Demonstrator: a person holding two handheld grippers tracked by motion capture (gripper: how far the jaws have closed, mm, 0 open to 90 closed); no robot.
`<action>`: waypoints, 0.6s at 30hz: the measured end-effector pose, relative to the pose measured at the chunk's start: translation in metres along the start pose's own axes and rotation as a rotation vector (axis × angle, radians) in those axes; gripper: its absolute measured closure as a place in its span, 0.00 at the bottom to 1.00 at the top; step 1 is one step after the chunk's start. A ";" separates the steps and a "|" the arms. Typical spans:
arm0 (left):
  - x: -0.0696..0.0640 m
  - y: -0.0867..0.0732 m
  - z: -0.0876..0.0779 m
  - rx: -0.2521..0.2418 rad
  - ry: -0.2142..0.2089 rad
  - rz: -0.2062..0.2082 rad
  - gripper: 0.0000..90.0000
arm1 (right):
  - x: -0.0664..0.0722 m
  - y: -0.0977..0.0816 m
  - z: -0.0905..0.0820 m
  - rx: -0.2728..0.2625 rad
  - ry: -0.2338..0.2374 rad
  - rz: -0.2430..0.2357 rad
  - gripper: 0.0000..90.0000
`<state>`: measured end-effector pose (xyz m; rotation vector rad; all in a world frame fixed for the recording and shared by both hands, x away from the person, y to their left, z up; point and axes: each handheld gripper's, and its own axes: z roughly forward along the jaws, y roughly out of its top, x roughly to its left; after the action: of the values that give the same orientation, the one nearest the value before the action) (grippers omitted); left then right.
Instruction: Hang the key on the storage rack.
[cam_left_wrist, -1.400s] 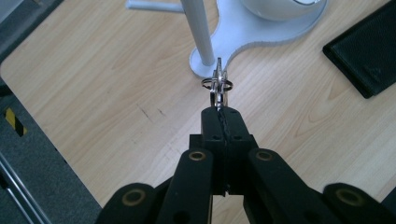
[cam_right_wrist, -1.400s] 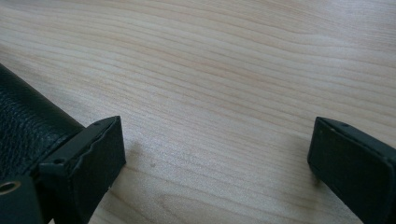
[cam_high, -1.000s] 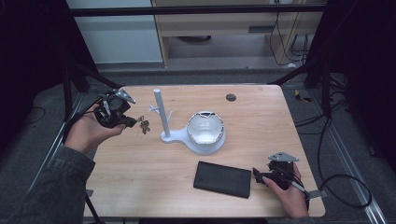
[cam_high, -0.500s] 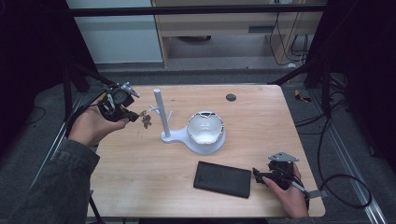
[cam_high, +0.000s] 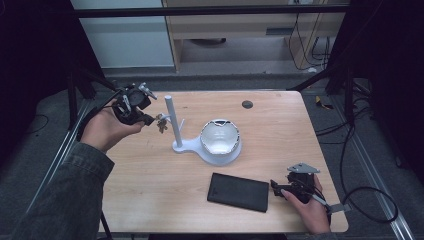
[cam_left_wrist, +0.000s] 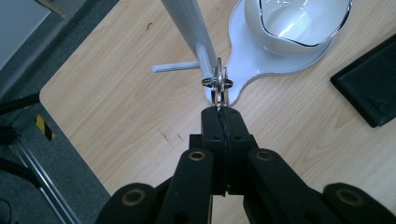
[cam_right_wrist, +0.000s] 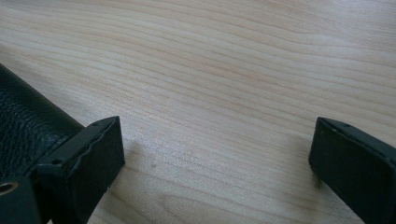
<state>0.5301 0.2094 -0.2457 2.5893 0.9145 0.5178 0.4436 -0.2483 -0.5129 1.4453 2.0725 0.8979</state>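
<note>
My left gripper (cam_high: 149, 119) is shut on a metal key ring (cam_high: 161, 122) with keys hanging from it, held just left of the white stand's post (cam_high: 170, 117). In the left gripper view the ring (cam_left_wrist: 217, 84) sticks up from the closed jaws (cam_left_wrist: 223, 114) and hangs right by the post's short side peg (cam_left_wrist: 175, 67). Whether the ring is around the peg I cannot tell. At the table's front right, my right gripper (cam_high: 276, 187) rests open on the wood, beside a black wallet (cam_high: 238, 192). Its jaws (cam_right_wrist: 215, 149) stand wide apart with bare wood between them, the wallet (cam_right_wrist: 23, 126) against the left jaw.
A white bowl (cam_high: 220, 137) sits on the stand's flat base (cam_high: 182, 146), right of the post. A small dark round disc (cam_high: 247, 104) lies near the table's far edge. A metal frame rail runs along the table's left side.
My left hand has carried the key ring a little to the right and up, closer to the stand's post. The right hand has stayed where it was.
</note>
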 end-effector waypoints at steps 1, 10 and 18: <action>0.001 0.000 0.001 0.006 0.001 -0.001 1.00 | 0.000 0.000 0.000 0.000 0.000 0.000 0.04; 0.004 0.005 0.005 0.005 0.003 -0.012 1.00 | 0.000 0.000 0.000 -0.001 0.000 -0.004 0.04; 0.003 0.010 0.009 -0.002 0.007 -0.017 1.00 | 0.000 0.000 0.000 0.001 0.002 -0.008 0.04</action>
<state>0.5416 0.2022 -0.2488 2.5776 0.9372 0.5228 0.4434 -0.2481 -0.5130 1.4362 2.0792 0.8960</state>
